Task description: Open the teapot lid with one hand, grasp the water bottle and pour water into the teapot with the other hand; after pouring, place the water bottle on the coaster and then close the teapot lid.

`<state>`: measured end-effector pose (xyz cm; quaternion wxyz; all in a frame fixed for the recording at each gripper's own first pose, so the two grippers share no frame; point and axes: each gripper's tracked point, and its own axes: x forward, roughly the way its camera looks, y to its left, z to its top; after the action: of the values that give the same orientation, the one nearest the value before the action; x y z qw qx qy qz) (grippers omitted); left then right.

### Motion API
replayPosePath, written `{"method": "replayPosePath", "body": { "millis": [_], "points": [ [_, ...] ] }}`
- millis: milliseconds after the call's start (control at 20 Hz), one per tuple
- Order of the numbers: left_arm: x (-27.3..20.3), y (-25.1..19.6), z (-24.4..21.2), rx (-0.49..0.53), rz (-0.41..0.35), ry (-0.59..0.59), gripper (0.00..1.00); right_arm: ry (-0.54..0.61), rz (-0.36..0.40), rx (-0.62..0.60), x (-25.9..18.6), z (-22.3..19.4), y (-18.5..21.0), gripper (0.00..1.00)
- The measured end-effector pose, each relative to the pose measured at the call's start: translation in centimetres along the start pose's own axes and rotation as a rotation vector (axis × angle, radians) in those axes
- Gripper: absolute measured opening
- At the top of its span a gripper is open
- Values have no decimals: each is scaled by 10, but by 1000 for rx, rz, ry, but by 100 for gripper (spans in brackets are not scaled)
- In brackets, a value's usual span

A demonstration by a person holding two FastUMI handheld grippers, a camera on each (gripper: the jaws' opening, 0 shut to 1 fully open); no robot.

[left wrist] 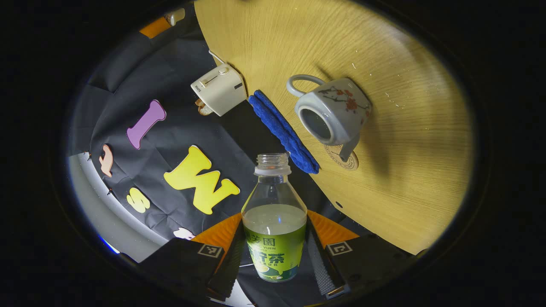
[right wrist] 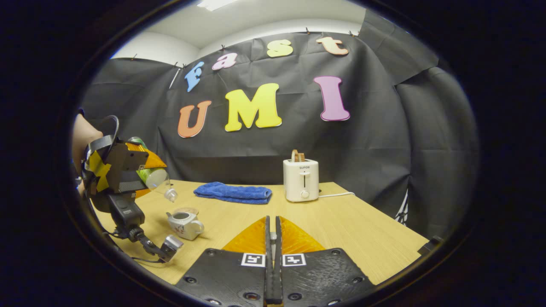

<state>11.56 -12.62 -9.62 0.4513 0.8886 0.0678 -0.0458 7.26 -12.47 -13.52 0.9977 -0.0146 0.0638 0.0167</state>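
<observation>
The left gripper [left wrist: 275, 256] is clamped on the water bottle [left wrist: 275, 221], both fingers pressing the labelled lower body from either side, with the uncapped neck pointing straight ahead of it. The bottle is tipped over, its mouth aimed down toward the teapot [left wrist: 332, 111], which stands ahead and slightly to the right on the table [left wrist: 409, 128] with its lid off and its opening bare; the coaster [left wrist: 350, 162] lies partly under the spout side, touching or just beside the pot. The bottle looks thin-walled and about half full, so it is probably light but likely to flex and slip under a hard squeeze; the labelled waist is a sound place to hold. The pot looks glazed and fragile, and its mouth is small, so the stream needs careful aim. A blue cloth [left wrist: 283, 132] and a toaster [left wrist: 219, 88] lie beyond. In the right gripper view, the right gripper [right wrist: 273, 251] has its fingers closed together on nothing, held level and low above the table, well apart from the pot off to its left; I cannot see the lid.
</observation>
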Motion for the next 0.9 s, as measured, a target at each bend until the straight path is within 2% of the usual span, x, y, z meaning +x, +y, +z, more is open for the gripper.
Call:
{"method": "replayPosePath", "body": {
  "millis": [100,250,300,400,500,600,700,750,900],
  "points": [
    [2,3,0,-117,28,-28,74,0,6,-5,2,4,5,0],
    [7,-12,-1,-400,-21,-49,74,0,-10,-5,6,8,5,0],
    [11,-10,-7,-551,-12,-55,74,4,-17,-2,8,9,5,0],
    [19,-8,-26,-755,0,-47,73,-1,-33,-9,9,13,5,0],
    [28,-22,-43,-1022,-75,-14,74,11,-36,-16,10,10,13,0],
    [33,-20,-63,-1353,-110,-3,74,26,-12,-50,10,6,31,0],
    [36,-15,-78,-1505,-100,-4,74,28,2,-59,10,5,41,0],
    [41,-9,-91,-1662,-78,-33,74,30,8,-62,9,5,47,0],
    [49,5,-88,-1929,-32,-165,74,42,35,-73,9,-1,66,0]
  ]
}}
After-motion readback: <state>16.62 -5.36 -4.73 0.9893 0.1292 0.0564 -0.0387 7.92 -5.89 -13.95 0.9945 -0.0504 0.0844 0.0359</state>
